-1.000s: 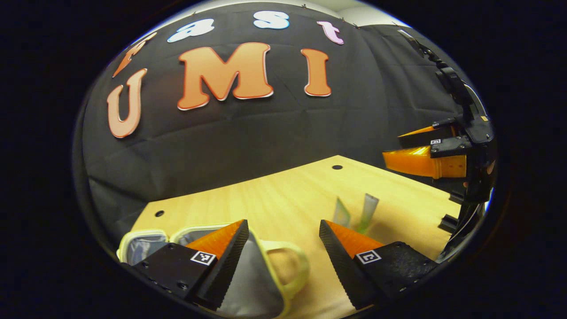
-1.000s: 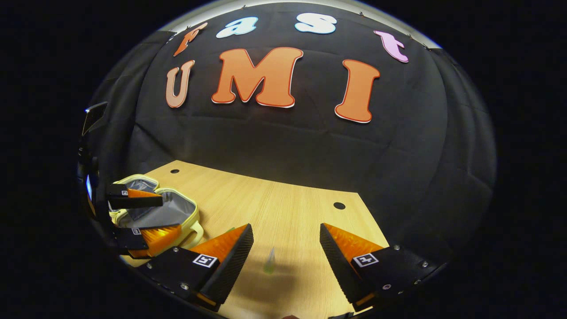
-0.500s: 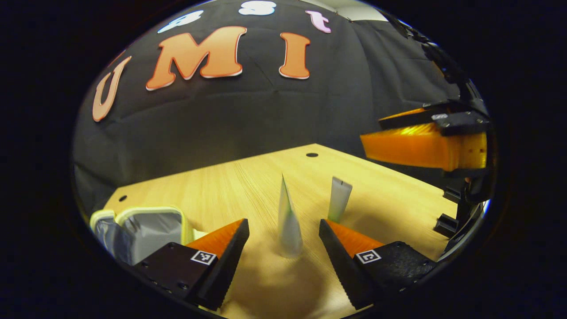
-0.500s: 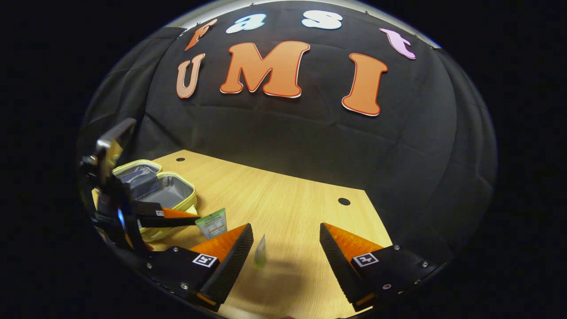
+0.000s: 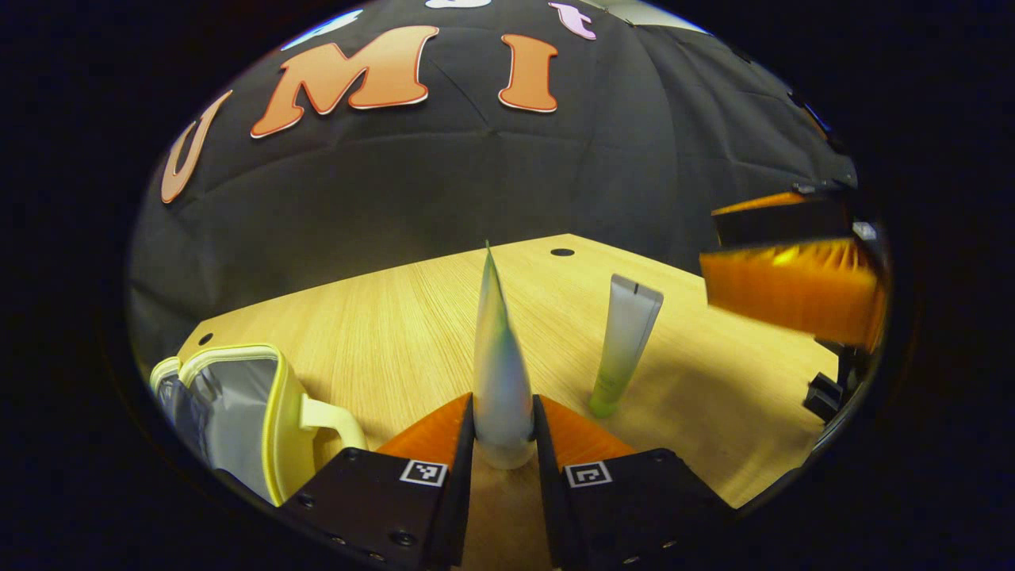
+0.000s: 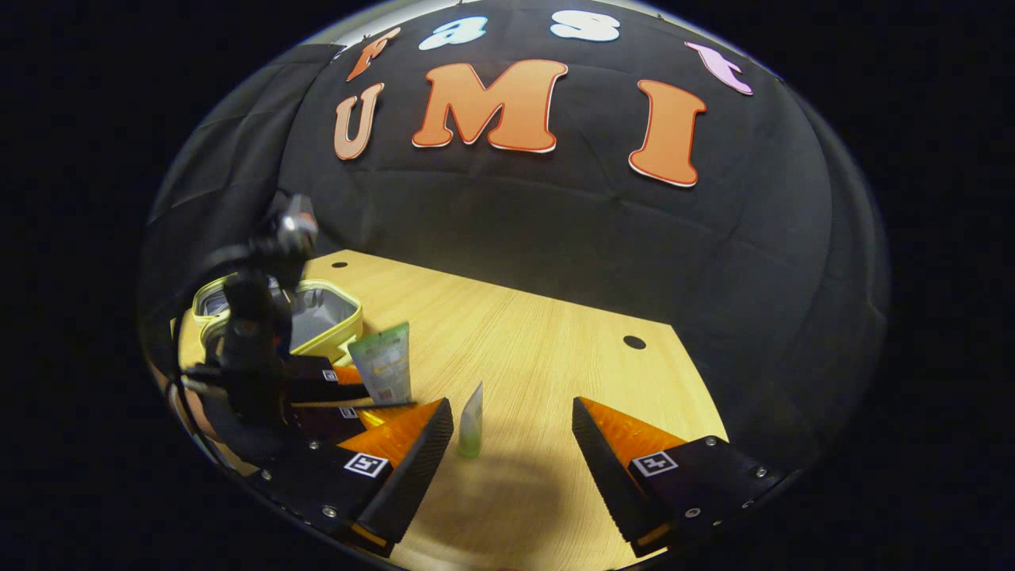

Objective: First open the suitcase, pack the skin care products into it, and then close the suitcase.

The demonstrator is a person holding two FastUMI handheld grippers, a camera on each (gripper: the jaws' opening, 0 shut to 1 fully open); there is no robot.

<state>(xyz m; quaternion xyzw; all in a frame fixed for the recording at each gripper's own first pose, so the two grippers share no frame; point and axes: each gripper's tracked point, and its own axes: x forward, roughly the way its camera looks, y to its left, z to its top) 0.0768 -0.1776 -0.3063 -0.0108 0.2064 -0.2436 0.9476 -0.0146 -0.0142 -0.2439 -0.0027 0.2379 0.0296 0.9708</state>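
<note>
A white-and-green skin care tube point(image 5: 498, 365) stands cap-down on the wooden table point(image 5: 381, 317), and my left gripper point(image 5: 503, 414) is shut on its lower part. To its right a second, slimmer tube point(image 5: 626, 333) stands on its cap. At the left, the yellow-rimmed suitcase point(image 5: 230, 408) lies open, showing its grey lining. My right gripper point(image 6: 511, 412) is open and low over the table, with the slim tube point(image 6: 471, 420) standing just inside its left finger. In the right gripper view the left gripper point(image 6: 361, 392) holds the wider tube point(image 6: 384, 365) in front of the suitcase point(image 6: 325, 313).
The black cloth wall closes off the table's far edge. Small round holes point(image 6: 634, 342) sit near the table's back corners. The right gripper point(image 5: 793, 285) hangs above the table at the right of the left gripper view.
My left gripper has swung right from the suitcase to the wider tube and shut on it. My right gripper has come closer to the slim tube and stays open.
</note>
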